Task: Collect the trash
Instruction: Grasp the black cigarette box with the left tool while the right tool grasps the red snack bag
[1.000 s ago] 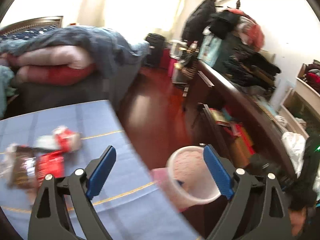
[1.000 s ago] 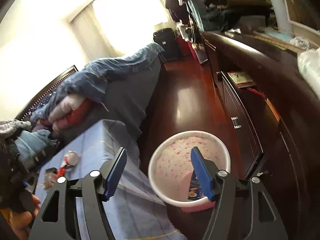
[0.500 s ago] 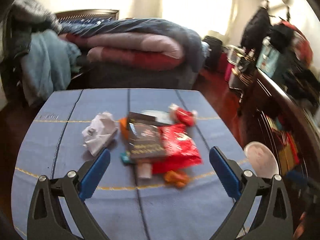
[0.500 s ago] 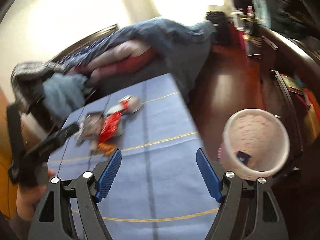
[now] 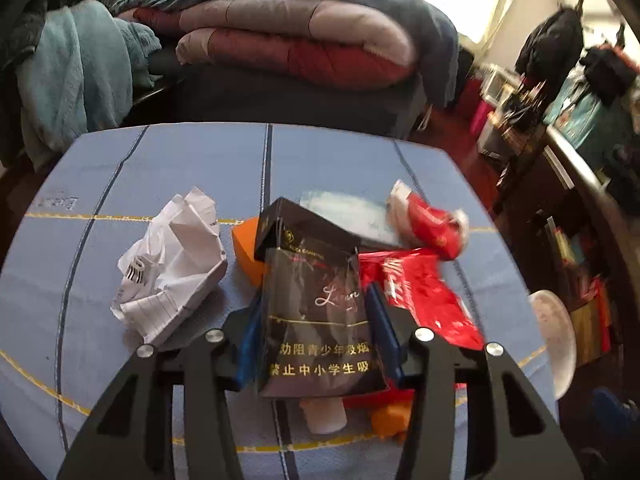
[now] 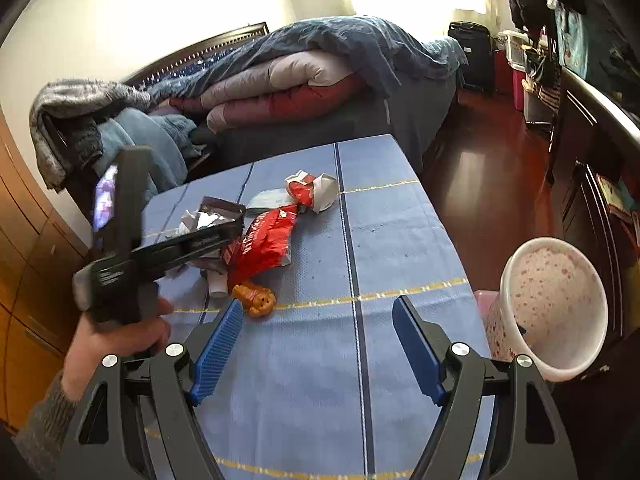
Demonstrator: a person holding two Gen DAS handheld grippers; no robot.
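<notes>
Cigarette pack [image 5: 316, 308] upright, left gripper [image 5: 314, 336] clamped

— How many pieces of trash were on the counter [image 6: 400, 240]?

— One black cigarette box [image 5: 316, 312], one crumpled paper [image 5: 172, 268], two red wrappers [image 5: 420, 296] [image 5: 432, 224], one small white bottle [image 5: 326, 416], one pale flat packet [image 5: 348, 212].

— Orange things?

— Two: one orange block [image 5: 248, 248], one gingerbread figure [image 6: 256, 298].

— Bins?

— One speckled bin [image 6: 556, 308].
</notes>
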